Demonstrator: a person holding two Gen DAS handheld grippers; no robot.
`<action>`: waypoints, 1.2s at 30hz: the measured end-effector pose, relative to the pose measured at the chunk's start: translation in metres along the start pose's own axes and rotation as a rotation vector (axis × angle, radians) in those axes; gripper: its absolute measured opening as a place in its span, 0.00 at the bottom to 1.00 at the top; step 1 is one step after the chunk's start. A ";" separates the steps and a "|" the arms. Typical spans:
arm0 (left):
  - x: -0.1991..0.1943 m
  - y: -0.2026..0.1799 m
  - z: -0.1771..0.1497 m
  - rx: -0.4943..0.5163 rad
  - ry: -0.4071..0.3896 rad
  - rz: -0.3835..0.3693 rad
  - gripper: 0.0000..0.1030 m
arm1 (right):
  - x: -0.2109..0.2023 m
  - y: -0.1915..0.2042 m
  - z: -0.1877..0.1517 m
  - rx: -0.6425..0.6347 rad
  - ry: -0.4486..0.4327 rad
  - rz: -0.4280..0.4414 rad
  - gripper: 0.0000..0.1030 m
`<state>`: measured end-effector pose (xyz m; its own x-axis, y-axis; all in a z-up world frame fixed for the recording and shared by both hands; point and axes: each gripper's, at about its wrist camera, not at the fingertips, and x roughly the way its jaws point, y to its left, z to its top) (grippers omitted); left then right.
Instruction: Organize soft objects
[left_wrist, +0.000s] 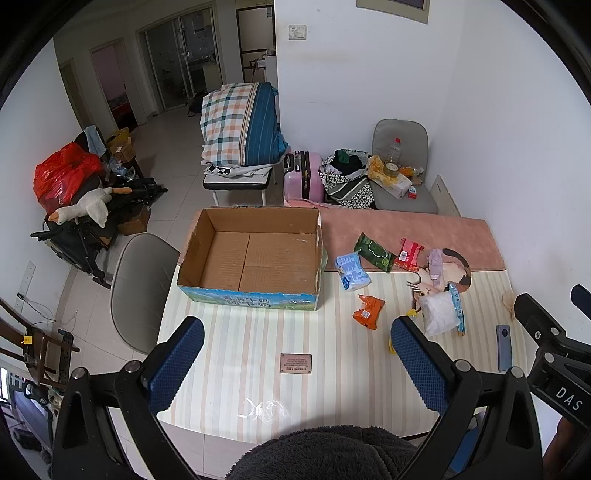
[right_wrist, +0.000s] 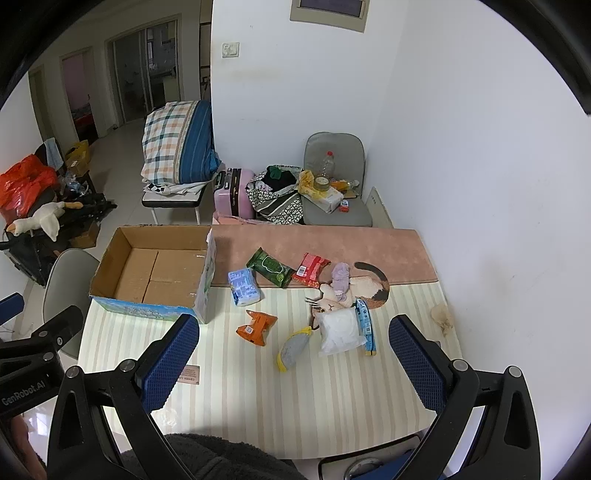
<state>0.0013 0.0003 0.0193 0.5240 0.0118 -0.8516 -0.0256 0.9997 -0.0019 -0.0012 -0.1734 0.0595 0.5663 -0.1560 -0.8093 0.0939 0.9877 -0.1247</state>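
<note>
An open, empty cardboard box (left_wrist: 255, 258) (right_wrist: 155, 273) stands at the table's left. To its right lie soft packs: a light blue one (left_wrist: 351, 271) (right_wrist: 243, 287), a green one (left_wrist: 375, 252) (right_wrist: 270, 267), a red one (left_wrist: 408, 254) (right_wrist: 311, 270), an orange one (left_wrist: 368, 311) (right_wrist: 256, 326), a white one (left_wrist: 441, 313) (right_wrist: 341, 331), a lilac cloth (right_wrist: 340, 277) and a grey-yellow pouch (right_wrist: 293, 350). My left gripper (left_wrist: 297, 362) and right gripper (right_wrist: 293, 365) hover open and empty above the table's near edge.
A striped cloth (right_wrist: 332, 398) and a pink mat (right_wrist: 332, 243) cover the table. A phone (left_wrist: 503, 347) lies at the right. A cat-shaped mat (right_wrist: 369, 288) lies under some items. Grey chairs (left_wrist: 142, 291), a pink suitcase (left_wrist: 303, 175) and the wall (right_wrist: 480, 184) surround the table.
</note>
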 end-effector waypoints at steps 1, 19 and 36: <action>0.000 -0.001 0.001 0.001 0.000 0.000 1.00 | 0.001 0.000 -0.002 -0.001 0.000 0.000 1.00; 0.144 -0.047 0.020 0.153 0.158 0.047 1.00 | 0.140 -0.098 -0.014 0.265 0.296 0.067 1.00; 0.413 -0.166 -0.026 0.272 0.651 -0.086 0.99 | 0.464 -0.134 -0.085 0.114 0.734 -0.011 1.00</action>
<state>0.1992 -0.1610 -0.3456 -0.1027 0.0018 -0.9947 0.2510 0.9677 -0.0242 0.1797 -0.3779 -0.3483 -0.1244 -0.0827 -0.9888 0.2034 0.9732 -0.1070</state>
